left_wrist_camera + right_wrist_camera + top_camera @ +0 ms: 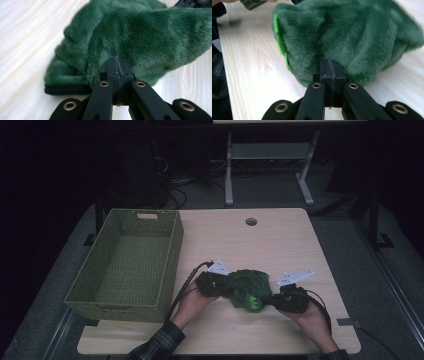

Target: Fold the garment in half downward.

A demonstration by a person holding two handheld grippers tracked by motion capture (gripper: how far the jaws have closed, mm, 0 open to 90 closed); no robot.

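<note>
One pale wood table, dark room — green basket

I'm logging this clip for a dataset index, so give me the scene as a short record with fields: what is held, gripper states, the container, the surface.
held item: green furry cloth, crumpled, lying on the table
left gripper: jaws shut on the cloth's left edge
right gripper: jaws shut on the cloth's right edge
cloth details: black hem in the left gripper view; bright green trim in the right gripper view
container: green woven basket, left of the cloth, nothing in it
surface: light wooden table with a round hole near the far edge
</note>
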